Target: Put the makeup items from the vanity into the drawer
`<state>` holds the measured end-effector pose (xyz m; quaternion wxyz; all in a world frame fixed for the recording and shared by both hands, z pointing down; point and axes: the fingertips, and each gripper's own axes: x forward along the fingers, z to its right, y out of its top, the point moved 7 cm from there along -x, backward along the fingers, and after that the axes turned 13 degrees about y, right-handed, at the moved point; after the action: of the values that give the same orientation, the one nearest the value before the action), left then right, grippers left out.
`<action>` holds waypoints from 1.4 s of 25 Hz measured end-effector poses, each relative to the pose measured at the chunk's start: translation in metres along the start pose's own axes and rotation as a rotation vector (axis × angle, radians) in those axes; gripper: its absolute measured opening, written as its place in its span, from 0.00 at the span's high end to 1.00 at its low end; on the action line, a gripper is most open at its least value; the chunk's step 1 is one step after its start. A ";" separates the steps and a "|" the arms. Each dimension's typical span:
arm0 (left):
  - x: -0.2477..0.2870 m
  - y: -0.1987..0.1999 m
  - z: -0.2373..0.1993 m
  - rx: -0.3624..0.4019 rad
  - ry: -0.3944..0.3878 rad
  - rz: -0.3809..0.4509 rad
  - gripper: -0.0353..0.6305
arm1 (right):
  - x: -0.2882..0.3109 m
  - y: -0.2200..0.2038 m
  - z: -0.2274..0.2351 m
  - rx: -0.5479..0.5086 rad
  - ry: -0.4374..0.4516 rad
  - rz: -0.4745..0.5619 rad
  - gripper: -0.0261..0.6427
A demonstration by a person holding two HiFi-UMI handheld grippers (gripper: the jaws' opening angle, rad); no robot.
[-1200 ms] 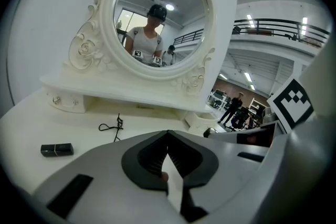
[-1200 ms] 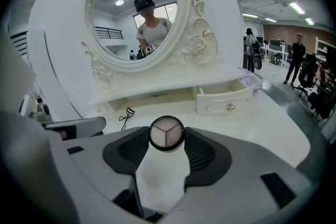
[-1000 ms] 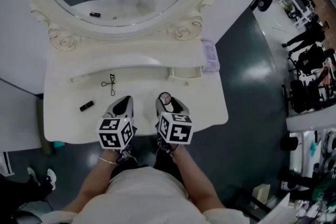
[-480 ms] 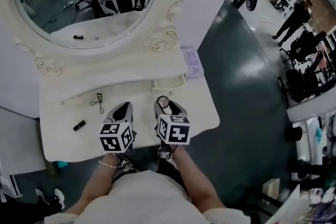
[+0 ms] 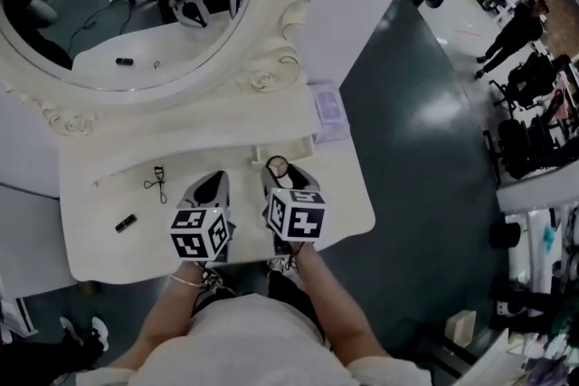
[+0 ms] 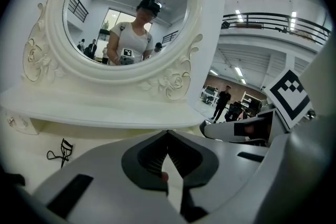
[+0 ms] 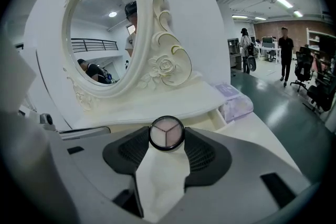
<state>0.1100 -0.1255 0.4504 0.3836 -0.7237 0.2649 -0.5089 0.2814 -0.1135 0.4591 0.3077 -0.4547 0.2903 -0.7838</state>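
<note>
My right gripper is shut on a round black-rimmed compact with three pale pink shades, held over the white vanity top just in front of the open small drawer. In the right gripper view the compact sits between the tips of that gripper, with the drawer beyond. My left gripper hovers beside it, shut with its tips touching and nothing clearly held. A black eyelash curler and a black lipstick tube lie to the left.
An oval mirror in an ornate white frame stands behind on a raised shelf. A lilac tissue pack lies at the shelf's right end. The vanity's front edge is just under my grippers; dark floor with people lies to the right.
My head view has swung, so the vanity sits further left and the mirror larger. Both grippers keep their pose side by side; the compact stays in the right one.
</note>
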 end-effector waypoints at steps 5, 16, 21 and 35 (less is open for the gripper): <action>0.022 -0.003 0.003 -0.039 0.025 -0.027 0.94 | 0.016 0.011 0.015 -0.016 0.021 -0.042 0.63; 0.050 -0.014 0.011 -0.109 0.059 -0.052 0.94 | 0.037 0.015 0.034 -0.096 0.050 -0.180 0.63; 0.053 -0.015 0.012 -0.125 0.062 -0.058 0.94 | 0.039 0.015 0.036 -0.116 0.056 -0.237 0.63; 0.060 -0.014 0.005 -0.137 0.074 -0.055 0.94 | 0.053 0.019 0.046 -0.104 0.049 -0.308 0.63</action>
<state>0.1354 -0.1623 0.4930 0.3093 -0.7358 0.2931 -0.5263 0.3052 -0.1737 0.4923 0.1527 -0.4899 0.2648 -0.8164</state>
